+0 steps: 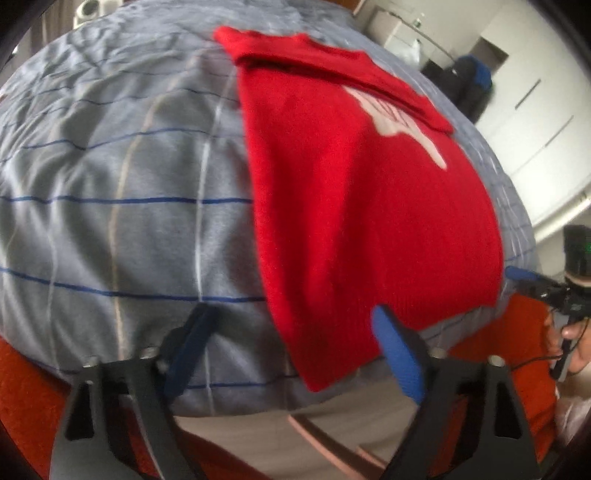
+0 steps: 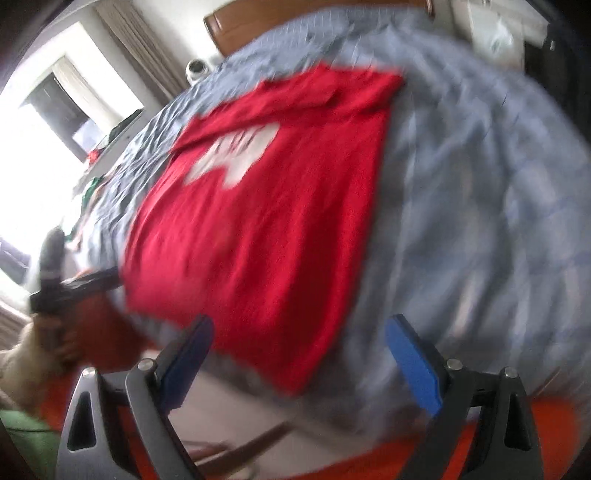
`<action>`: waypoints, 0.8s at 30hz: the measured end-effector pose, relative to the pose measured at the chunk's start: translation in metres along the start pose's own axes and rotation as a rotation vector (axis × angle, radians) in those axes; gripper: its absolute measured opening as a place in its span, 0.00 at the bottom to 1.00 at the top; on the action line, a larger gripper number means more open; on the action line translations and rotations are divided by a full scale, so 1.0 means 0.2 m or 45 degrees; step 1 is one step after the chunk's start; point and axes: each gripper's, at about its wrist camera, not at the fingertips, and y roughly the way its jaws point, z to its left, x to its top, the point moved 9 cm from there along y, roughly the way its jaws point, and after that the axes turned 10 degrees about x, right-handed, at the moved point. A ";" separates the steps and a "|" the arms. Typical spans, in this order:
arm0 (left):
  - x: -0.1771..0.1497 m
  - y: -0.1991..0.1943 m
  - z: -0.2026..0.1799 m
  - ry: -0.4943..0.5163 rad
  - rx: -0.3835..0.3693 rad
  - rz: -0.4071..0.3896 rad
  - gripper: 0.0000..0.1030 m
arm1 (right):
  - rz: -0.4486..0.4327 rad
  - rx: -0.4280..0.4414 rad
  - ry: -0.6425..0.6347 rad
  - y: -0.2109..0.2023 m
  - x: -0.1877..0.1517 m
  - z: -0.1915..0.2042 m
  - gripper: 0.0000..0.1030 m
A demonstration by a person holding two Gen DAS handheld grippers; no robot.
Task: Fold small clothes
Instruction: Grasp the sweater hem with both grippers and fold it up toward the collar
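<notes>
Home bedroom. A bed (image 1: 110,177) fills both views, covered in grey bedding with thin blue and pale check lines, creased. Wooden headboard (image 2: 258,22) at the bed's far end. Beside the headboard, a window (image 2: 48,122) with pale curtains (image 2: 147,55), daylight strong. On the bed's other side, white wardrobe doors (image 1: 535,122) with long bar handles. A red T-shirt (image 1: 369,221) with a white print lies flat on the bed.
</notes>
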 end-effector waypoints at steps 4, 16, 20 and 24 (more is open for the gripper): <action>-0.02 0.01 0.01 -0.024 -0.042 0.051 0.48 | 0.093 -0.013 0.102 0.12 -0.11 -0.09 0.56; -0.12 -0.20 -0.05 -0.085 -0.214 0.064 0.02 | 0.003 0.140 0.211 0.00 -0.10 -0.06 0.05; 0.04 -0.29 0.00 -0.190 -0.292 -0.034 0.02 | -0.133 0.220 0.232 -0.11 0.01 -0.05 0.05; 0.30 -0.32 0.04 -0.201 -0.278 -0.179 0.02 | -0.266 0.190 0.137 -0.16 0.27 -0.06 0.05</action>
